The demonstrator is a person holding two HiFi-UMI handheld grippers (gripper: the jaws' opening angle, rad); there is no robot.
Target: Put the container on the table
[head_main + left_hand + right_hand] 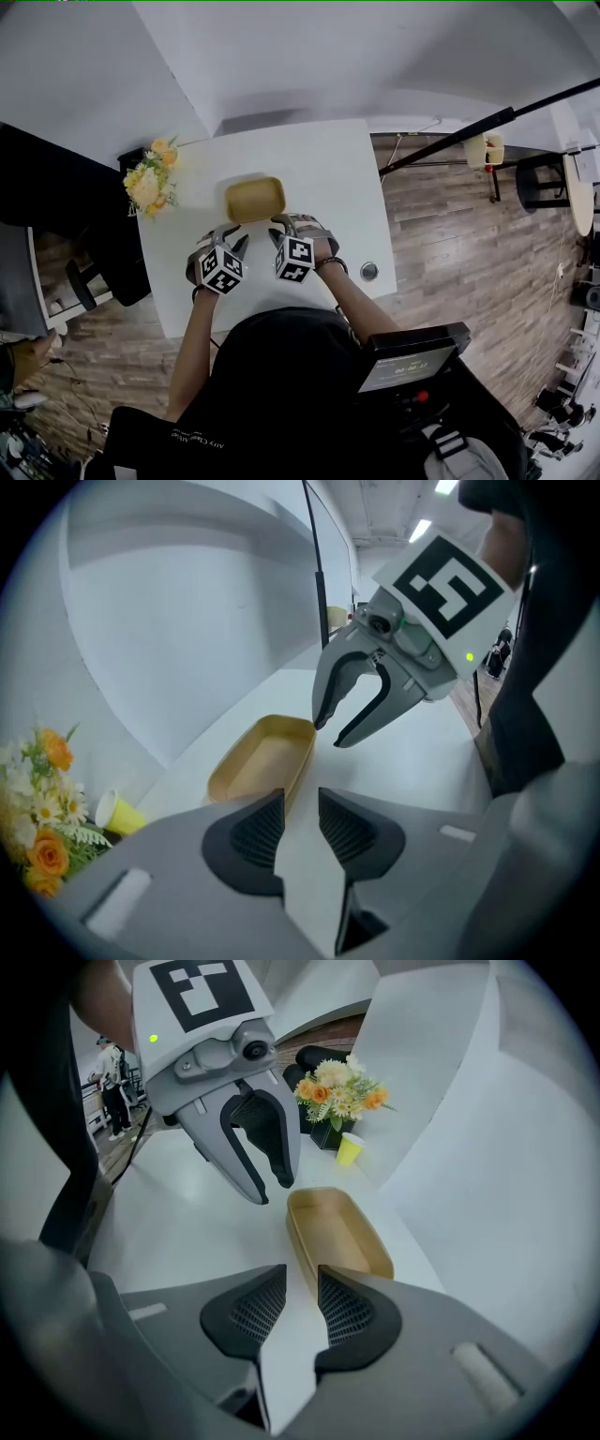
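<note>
A tan, empty oblong container (254, 199) rests on the white table (319, 169), near its middle. My left gripper (232, 240) hovers just short of the container's near left corner, and my right gripper (286, 225) is at its near right corner. In the left gripper view, the container (262, 761) lies just past my open left gripper (300, 808), with the right gripper (349, 712) open above its far rim. The right gripper view has the container (339, 1232) beyond my open right gripper (300, 1297). Neither gripper holds anything.
A bunch of orange and white flowers (150, 178) stands at the table's left edge, with a small yellow cup (349, 1149) beside it. A small round metal object (369, 271) lies near the table's right front corner. A black chair (103, 272) is at the left, over wooden floor.
</note>
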